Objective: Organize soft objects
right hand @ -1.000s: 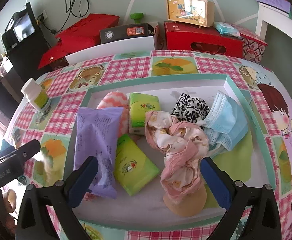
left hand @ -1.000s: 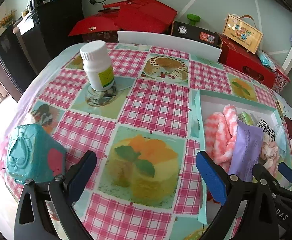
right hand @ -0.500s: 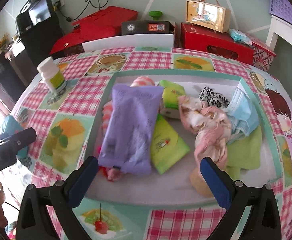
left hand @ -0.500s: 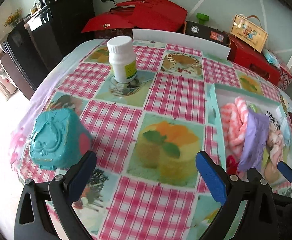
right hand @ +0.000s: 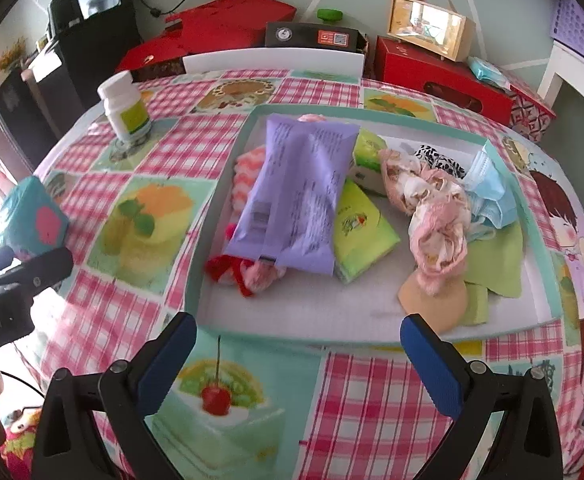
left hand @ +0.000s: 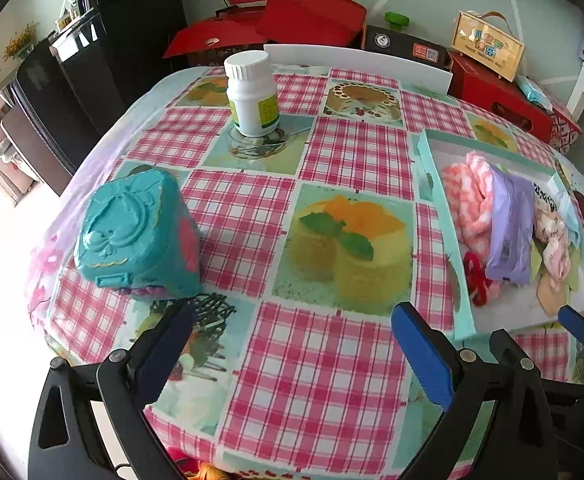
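A teal-rimmed white tray [right hand: 375, 332] [left hand: 439, 200] holds soft things: a purple tissue pack [right hand: 295, 196] [left hand: 509, 228], a pink-white towel [right hand: 248, 172] [left hand: 467, 196], green tissue packs [right hand: 357, 232], a pink floral cloth [right hand: 431, 212], a blue face mask [right hand: 489, 192], a black-white cloth [right hand: 437, 156], a green cloth [right hand: 495, 264] and a red-pink item [right hand: 244, 274]. My right gripper [right hand: 297, 360] is open and empty, in front of the tray's near rim. My left gripper [left hand: 292, 344] is open and empty over the tablecloth, left of the tray.
A teal box [left hand: 140, 236] [right hand: 32, 216] sits at the table's left edge. A white pill bottle [left hand: 252, 94] [right hand: 126, 106] stands at the back. Red boxes [right hand: 439, 70], a black box [right hand: 311, 36] and a small wooden case [right hand: 427, 24] lie behind the table.
Both grippers have pulled back toward the table's near edge, so more tablecloth shows. The purple pack now lies farther left over the towel. Both jaws stay open.
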Demonstrator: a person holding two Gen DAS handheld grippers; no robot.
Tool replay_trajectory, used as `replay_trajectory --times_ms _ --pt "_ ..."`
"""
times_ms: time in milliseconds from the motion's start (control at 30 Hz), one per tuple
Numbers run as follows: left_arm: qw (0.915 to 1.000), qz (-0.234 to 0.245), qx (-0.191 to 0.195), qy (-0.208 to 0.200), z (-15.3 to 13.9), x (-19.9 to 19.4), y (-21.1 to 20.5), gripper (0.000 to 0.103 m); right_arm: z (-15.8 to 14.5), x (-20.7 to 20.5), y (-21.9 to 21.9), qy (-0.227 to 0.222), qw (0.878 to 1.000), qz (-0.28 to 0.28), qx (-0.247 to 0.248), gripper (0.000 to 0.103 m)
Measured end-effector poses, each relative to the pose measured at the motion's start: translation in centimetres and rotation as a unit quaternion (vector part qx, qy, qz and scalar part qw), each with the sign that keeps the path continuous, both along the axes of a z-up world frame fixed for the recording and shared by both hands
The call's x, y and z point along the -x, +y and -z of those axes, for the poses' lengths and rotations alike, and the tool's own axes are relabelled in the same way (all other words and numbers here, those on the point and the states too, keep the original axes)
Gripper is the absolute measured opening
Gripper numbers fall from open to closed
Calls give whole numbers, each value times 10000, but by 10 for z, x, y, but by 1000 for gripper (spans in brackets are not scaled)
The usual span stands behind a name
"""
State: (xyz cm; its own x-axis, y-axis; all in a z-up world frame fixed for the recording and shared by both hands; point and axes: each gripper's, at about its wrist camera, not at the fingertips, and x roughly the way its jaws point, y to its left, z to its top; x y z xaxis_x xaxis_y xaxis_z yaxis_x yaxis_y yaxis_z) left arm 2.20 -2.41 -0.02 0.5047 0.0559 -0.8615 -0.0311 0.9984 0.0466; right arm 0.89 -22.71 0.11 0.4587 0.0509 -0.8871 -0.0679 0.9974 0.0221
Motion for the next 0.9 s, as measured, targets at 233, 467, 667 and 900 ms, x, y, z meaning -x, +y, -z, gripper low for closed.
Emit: replay_trajectory --times_ms 233,467,667,900 --pt "9999 26 -143 81 6 20 1 99 -6 15 8 -38 9998 -82 199 103" --pt "9998 73 -129 140 9 37 -1 99 -11 31 9 -106 9996 -62 273 103" --pt "9997 143 -177 99 11 44 -4 99 -19 39 12 -316 9986 -79 422 103" --pt "9999 97 -76 35 10 45 0 99 -19 41 15 -384 9980 -103 486 103"
